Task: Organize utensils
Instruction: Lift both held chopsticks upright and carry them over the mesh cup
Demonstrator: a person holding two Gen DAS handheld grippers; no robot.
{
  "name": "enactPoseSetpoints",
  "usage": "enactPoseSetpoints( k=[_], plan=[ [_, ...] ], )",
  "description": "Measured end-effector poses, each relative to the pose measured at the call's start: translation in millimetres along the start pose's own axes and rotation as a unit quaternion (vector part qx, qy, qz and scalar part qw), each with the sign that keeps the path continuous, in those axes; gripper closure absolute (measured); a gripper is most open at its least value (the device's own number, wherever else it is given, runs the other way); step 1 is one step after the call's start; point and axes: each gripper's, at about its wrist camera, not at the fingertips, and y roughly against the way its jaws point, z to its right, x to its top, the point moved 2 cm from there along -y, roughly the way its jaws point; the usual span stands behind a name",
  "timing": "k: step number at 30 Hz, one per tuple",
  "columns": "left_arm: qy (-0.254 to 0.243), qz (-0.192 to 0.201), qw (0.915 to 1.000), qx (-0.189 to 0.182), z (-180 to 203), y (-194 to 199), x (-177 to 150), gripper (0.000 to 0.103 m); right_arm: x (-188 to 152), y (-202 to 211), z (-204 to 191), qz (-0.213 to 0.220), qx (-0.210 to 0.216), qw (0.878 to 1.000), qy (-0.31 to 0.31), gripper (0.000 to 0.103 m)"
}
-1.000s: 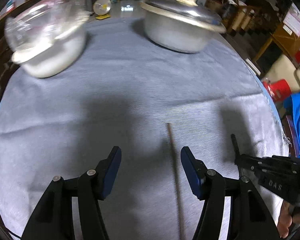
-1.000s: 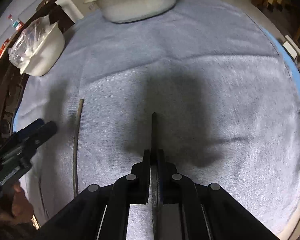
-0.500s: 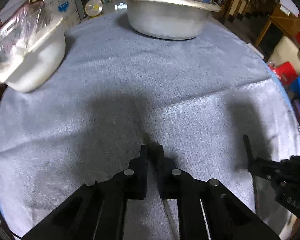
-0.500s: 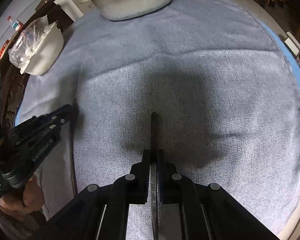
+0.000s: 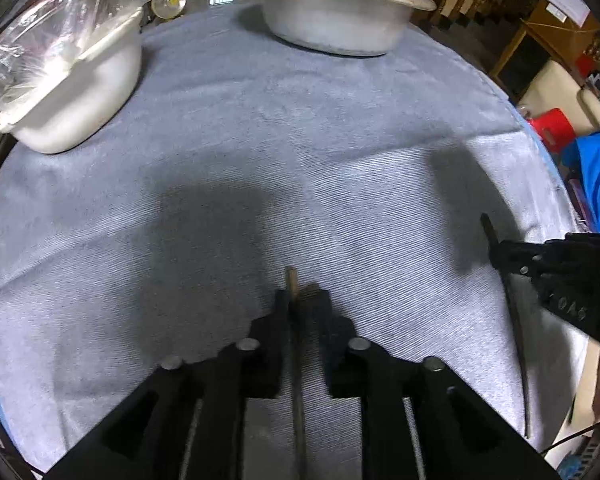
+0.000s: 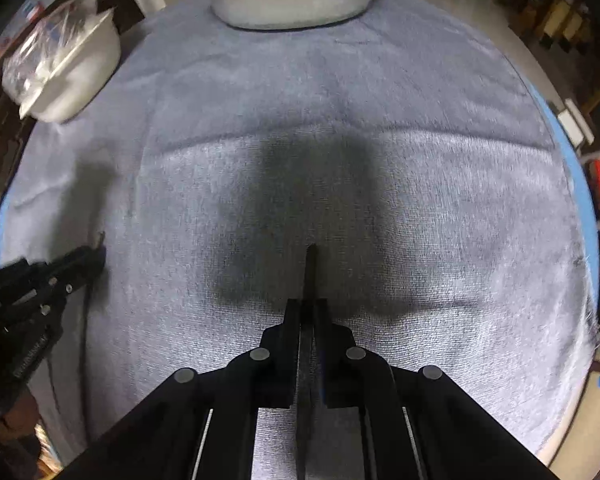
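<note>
Currently we've got one utensil in each tong, nothing sorted anywhere yet as far as we can see.

Left gripper (image 5: 300,300): the thin brown wooden chopstick (image 5: 299,380) sits between its jaws, tip poking out just past them. Jaws are easing apart right now, and the left wrist view shows a sliver of gap on either side of the stick, so we read it as loosely caged, not clamped.

Right gripper (image 6: 308,308): closed tight on the thin black chopstick (image 6: 309,272), with a short length sticking out past the fingertips.

Landmark is the lidded aluminium pot (image 5: 332,12) at the far edge of the grey cloth-covered round table (image 5: 260,140). Both sticks are at the near side of the table, well apart from the pot; the white plastic bowl with a clear bag in it (image 5: 68,80) stands left of the pot.

Axis: each stick runs along its gripper's fingers, long axis pointing away from us toward the pot. Seen from the left wrist camera the black one leans slightly left at its far tip.

Left to do, our guess: bring the two sticks together as a parallel pair. No holder or tray visible.
</note>
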Motion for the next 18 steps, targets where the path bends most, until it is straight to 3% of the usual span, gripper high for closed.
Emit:
enactPoseSetpoints(
  k=[3,4,11,18],
  plan=[
    [-0.001,0.009,0.9999,0.013,2,0,-1,0.087,1,3,-3,0.006,0.003,1.0,-0.006,0.095],
    [0.003,0.011,0.9997,0.019,0,1,-2,0.099,0,4,-2,0.012,0.011,1.0,-0.011,0.096],
    [0.044,0.042,0.9981,0.005,-26,25,-23,0.098,-25,33,21,0.057,0.071,0.994,-0.058,0.096],
    [0.072,0.124,0.9894,0.022,-31,88,-47,0.098,-62,75,47,0.121,0.102,0.984,-0.087,0.096]
  ],
)
